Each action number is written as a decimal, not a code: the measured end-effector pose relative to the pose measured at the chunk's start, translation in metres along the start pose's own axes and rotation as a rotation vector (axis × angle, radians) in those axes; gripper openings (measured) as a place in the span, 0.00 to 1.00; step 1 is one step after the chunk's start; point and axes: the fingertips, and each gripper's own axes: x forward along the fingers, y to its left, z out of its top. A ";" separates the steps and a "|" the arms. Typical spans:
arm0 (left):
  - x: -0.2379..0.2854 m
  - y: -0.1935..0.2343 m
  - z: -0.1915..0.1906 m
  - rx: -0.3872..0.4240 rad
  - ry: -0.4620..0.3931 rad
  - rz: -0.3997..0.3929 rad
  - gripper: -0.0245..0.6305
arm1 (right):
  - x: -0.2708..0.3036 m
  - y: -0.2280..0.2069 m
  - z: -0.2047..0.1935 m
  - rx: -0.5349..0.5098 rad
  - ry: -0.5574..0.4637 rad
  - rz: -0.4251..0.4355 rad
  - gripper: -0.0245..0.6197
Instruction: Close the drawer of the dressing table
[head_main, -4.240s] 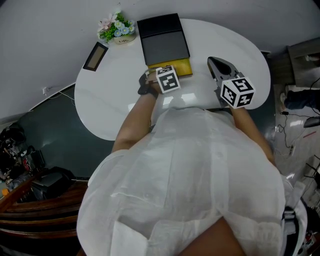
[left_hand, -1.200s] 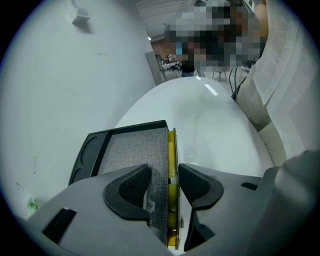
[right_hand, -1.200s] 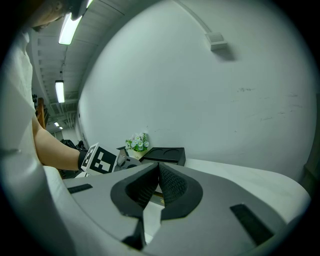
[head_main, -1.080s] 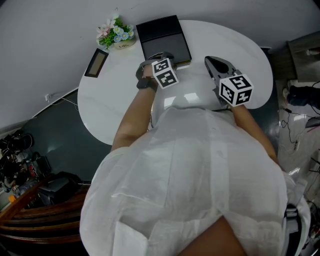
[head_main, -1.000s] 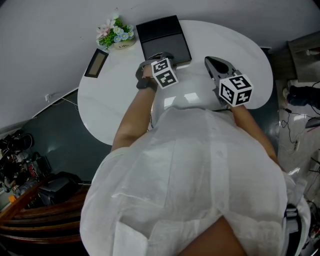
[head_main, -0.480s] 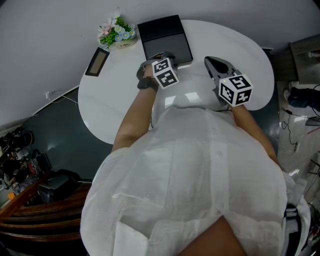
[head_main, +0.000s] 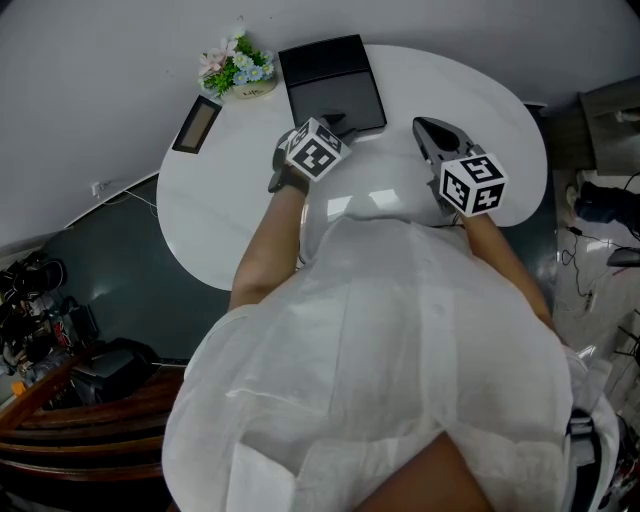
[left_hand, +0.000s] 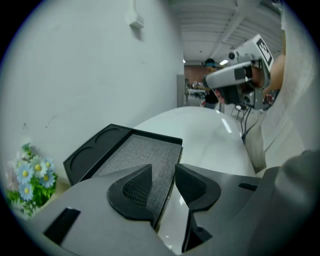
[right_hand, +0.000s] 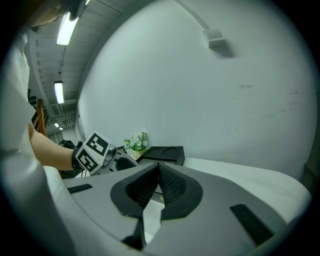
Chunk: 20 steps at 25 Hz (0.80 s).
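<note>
The dressing table is a flat black box (head_main: 332, 85) at the far side of the round white table (head_main: 220, 200). No drawer shows at its front. In the left gripper view its top (left_hand: 137, 152) is grey fabric with two round hollows at the far end. My left gripper (head_main: 337, 124) hovers at the box's near edge, tilted down. Its jaws (left_hand: 163, 175) stand open with nothing between them. My right gripper (head_main: 428, 130) rests to the right of the box, apart from it, and its jaws (right_hand: 159, 171) are shut on nothing.
A small pot of flowers (head_main: 237, 65) stands left of the box, with a dark flat slab (head_main: 195, 124) in front of it. The person's white shirt hides the table's near part. Cables and dark gear lie on the floor to the right (head_main: 600, 230).
The yellow drawer that stuck out of the box's front four seconds ago no longer shows. In the last half second the left gripper has rolled and drawn slightly left. The right gripper has kept still.
</note>
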 end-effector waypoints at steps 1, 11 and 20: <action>-0.007 0.005 0.004 -0.048 -0.050 0.015 0.27 | 0.000 -0.001 0.000 0.001 0.000 -0.001 0.05; -0.124 0.056 0.024 -0.518 -0.587 0.201 0.11 | 0.003 -0.010 0.003 0.005 -0.010 -0.015 0.05; -0.179 0.065 0.011 -0.617 -0.747 0.343 0.07 | 0.000 -0.013 0.010 -0.007 -0.042 -0.017 0.05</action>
